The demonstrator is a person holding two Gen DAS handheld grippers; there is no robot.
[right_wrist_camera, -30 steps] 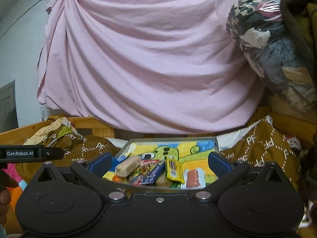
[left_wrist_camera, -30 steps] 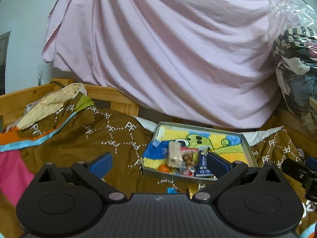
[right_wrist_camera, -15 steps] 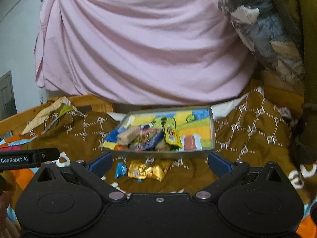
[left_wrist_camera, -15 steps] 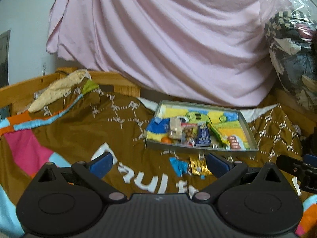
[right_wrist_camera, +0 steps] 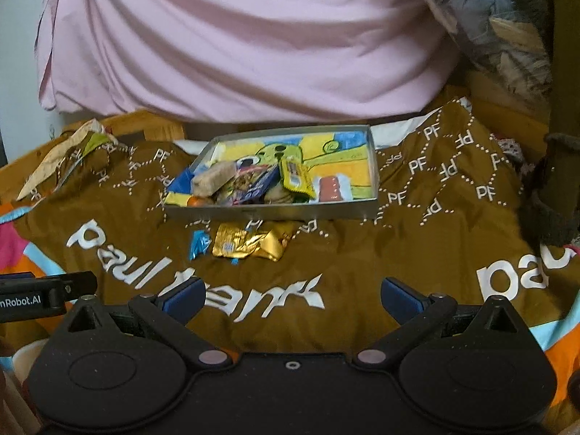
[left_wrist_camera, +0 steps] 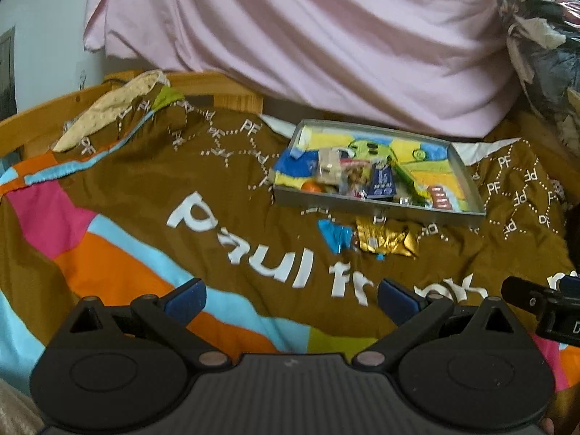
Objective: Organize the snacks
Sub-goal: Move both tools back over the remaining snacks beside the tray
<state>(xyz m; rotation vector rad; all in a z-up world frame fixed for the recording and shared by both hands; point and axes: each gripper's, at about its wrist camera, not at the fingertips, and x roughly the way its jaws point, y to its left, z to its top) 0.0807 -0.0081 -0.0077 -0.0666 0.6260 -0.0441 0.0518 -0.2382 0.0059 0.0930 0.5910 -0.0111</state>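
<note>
The wide-open right gripper is hovering over the brown printed blanket, facing the shallow grey snack tray and crumpled gold foil wrapper.

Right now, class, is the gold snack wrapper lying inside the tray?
No: the gold wrapper lies on the brown blanket just in front of the tray, outside its near wall.

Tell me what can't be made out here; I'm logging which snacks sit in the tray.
- Snack labels in the tray: blurred and too small in both views.
- Orange item: mostly hidden by the tray's near wall and other snacks.
- Gold wrapper and blue wrapper on the blanket: print unreadable.
- Left gripper, right gripper: bodies cut off below.
</note>
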